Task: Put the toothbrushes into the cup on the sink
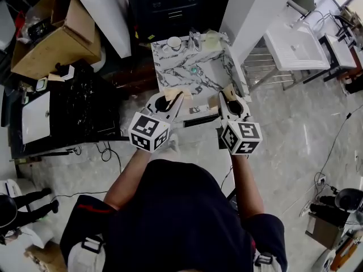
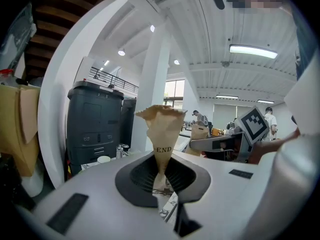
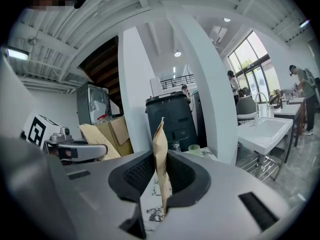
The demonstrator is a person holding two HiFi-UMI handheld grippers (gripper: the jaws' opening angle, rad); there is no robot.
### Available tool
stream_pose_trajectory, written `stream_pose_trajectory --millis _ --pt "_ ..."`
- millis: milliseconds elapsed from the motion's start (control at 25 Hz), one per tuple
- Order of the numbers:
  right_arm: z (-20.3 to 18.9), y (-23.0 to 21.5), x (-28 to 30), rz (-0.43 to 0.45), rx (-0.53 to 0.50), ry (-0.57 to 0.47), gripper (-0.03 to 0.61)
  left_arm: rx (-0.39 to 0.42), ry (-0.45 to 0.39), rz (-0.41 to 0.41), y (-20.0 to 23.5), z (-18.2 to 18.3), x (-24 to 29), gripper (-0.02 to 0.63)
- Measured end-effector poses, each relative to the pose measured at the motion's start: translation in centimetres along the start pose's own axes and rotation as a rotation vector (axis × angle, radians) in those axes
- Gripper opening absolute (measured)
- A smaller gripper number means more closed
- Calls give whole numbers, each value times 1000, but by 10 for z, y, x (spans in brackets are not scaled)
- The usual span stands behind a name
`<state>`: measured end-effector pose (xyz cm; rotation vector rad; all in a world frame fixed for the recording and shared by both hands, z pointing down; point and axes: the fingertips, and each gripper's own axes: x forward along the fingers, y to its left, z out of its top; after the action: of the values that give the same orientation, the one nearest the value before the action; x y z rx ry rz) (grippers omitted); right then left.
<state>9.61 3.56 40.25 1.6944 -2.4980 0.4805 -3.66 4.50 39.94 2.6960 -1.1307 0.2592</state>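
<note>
Each pair of jaws is pinched on tan paper: the left gripper on an END strip, the right gripper on a plain strip. No toothbrush is held. Ahead, a white cup stands at the back of the marble sink (its contents are too small to tell), so the job looks finished.

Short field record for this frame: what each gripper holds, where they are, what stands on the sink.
left gripper: shut on tan paper marked END
right gripper: shut on brown paper strip
position: both over marble sink's near edge
on sink: white cup, faucet, pale green cup
toothbrushes: none made out
</note>
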Motion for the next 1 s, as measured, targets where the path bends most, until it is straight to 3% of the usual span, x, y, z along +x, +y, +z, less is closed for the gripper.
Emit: stream_pose_trajectory --millis 1000 --pt "30 0 111 -62 -48 46 87 -44 14 -60 106 16 56 37"
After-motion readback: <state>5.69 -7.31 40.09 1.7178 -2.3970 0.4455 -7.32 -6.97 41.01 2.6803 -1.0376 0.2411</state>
